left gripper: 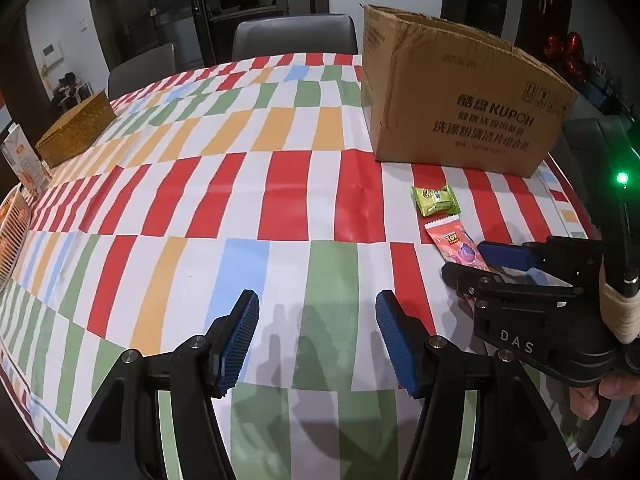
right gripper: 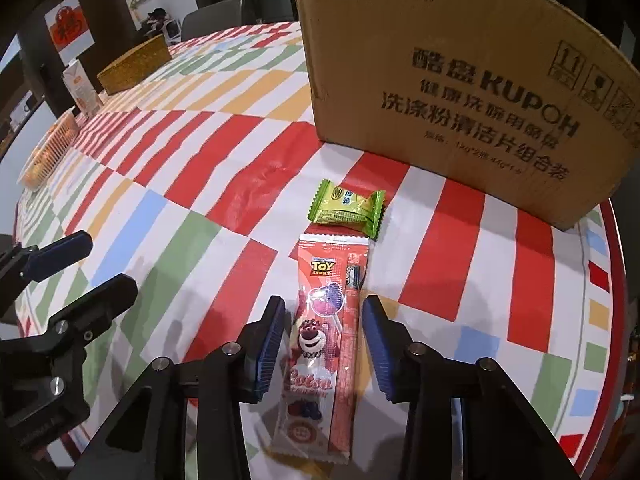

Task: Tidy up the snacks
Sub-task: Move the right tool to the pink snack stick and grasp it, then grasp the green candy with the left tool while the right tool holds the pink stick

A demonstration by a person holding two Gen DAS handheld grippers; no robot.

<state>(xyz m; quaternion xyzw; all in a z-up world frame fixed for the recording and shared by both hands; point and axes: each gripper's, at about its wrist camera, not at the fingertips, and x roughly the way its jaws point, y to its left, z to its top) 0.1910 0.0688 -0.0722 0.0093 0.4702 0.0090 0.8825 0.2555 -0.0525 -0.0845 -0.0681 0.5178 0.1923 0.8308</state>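
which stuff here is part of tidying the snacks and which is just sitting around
Job:
- red lollipop packet, between the right gripper fingers
- green candy
- cardboard box

Lying about:
- woven box
- carton
- white basket
- chairs

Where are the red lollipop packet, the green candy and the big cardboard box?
Red lollipop packet (right gripper: 326, 320): right wrist view, its middle.
Green candy (right gripper: 346, 211): right wrist view, wrapper's centre.
Cardboard box (left gripper: 456, 104): left wrist view, printed front wall.

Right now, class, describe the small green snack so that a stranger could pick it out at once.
Find the big cardboard box on the striped tablecloth. Just in front of it lies the green snack packet. Unlike the long red lollipop packet beside it, it is short, green and crimped at both ends.
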